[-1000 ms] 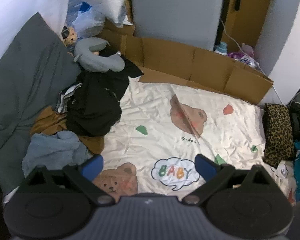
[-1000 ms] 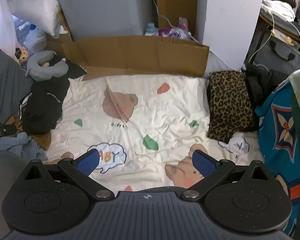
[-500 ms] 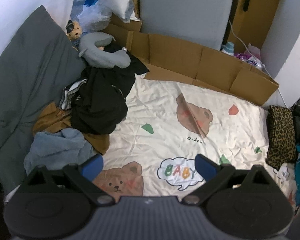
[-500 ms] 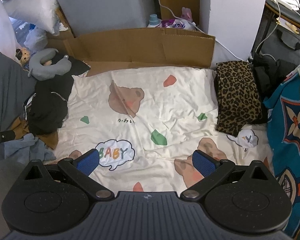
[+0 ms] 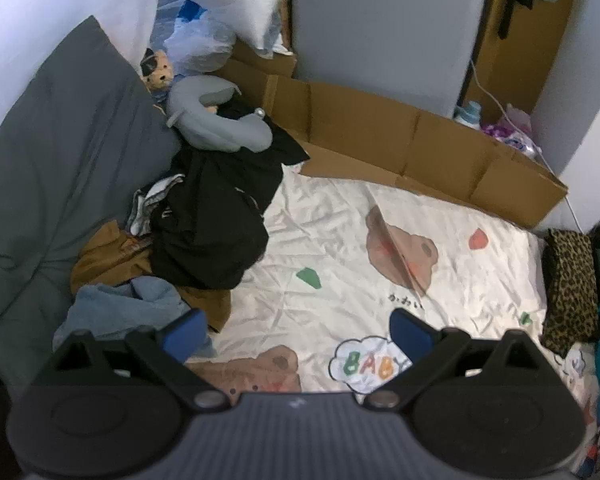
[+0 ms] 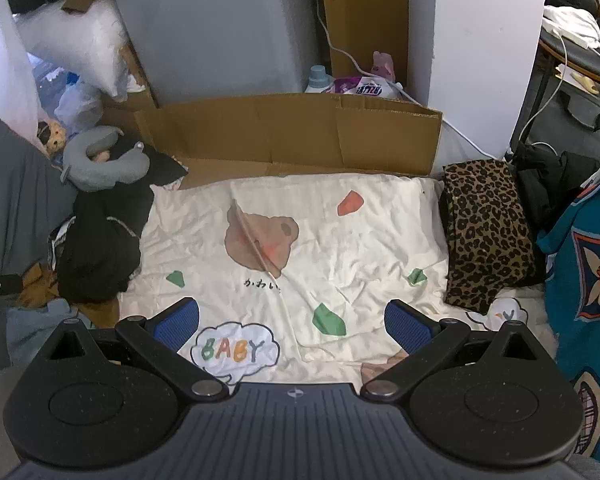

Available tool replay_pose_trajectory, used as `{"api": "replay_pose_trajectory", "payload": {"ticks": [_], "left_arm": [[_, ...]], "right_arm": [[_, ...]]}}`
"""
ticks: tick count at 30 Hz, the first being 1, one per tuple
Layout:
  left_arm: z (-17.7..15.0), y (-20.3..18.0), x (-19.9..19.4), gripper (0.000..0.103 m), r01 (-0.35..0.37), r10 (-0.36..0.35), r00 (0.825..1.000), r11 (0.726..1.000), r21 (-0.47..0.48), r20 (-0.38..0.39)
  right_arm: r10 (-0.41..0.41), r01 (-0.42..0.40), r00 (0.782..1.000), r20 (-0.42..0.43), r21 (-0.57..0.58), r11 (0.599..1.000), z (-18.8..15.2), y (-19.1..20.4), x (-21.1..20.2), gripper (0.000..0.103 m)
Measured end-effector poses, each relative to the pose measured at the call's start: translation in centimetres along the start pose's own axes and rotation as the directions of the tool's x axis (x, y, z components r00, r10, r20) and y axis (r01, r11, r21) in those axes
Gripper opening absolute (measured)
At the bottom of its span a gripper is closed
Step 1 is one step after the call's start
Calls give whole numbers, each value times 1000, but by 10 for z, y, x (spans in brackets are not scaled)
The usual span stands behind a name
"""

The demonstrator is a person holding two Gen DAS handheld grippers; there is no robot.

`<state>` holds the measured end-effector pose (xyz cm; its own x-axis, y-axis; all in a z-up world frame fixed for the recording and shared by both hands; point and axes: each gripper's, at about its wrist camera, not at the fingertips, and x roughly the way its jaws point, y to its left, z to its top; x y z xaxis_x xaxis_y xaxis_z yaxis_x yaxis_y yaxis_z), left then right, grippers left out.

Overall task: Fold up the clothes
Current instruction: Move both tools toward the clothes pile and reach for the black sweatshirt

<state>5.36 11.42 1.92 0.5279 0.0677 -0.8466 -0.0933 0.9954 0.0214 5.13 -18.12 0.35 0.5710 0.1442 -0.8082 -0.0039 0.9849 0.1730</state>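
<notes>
Clothes pile (image 5: 204, 220) lies ahead and left of the left gripper (image 5: 296, 332), its long axis running from near the left jaw up and away toward the neck pillow (image 5: 220, 128). Pile contents, nearest first: blue garment (image 5: 120, 308) just beside the left jaw, brown garment (image 5: 108, 252) behind it, black garment (image 5: 216, 232) on top and farther out. Left gripper: jaws wide apart, nothing between them, above the sheet (image 5: 340, 248). The "BABY" print (image 5: 366, 364) sits just inside the right jaw.

In the right wrist view, the same black garment (image 6: 100, 248) lies ahead and well left of the left jaw, elongated toward the far edge. Right gripper (image 6: 292, 322): jaws wide apart, empty, above the sheet (image 6: 360, 240). Straight ahead between the jaws is the bear print (image 6: 260, 240). Ahead and right of the right jaw lies a folded leopard cloth (image 6: 488, 232), long axis pointing away from the gripper. Cardboard (image 6: 300, 132) borders the sheet's far edge.
</notes>
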Motion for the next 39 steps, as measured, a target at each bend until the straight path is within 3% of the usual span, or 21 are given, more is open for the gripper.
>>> {"api": "replay_pose_trajectory", "payload": {"ticks": [10, 22, 31, 39], "left_arm": [[12, 25, 25, 99, -17, 16, 1000, 999, -45, -16], [25, 52, 71, 99, -29, 25, 999, 997, -75, -43], [21, 94, 112, 91, -12, 13, 1000, 989, -146, 10], [15, 113, 158, 90, -26, 36, 995, 993, -113, 90]], "right_arm": [[33, -33, 999, 27, -25, 999, 10, 17, 27, 101], [54, -45, 997, 53, -153, 987, 23, 59, 73, 101], [107, -98, 993, 48, -170, 981, 15, 69, 115, 101], [146, -134, 989, 40, -218, 967, -3, 82, 157, 101]]}}
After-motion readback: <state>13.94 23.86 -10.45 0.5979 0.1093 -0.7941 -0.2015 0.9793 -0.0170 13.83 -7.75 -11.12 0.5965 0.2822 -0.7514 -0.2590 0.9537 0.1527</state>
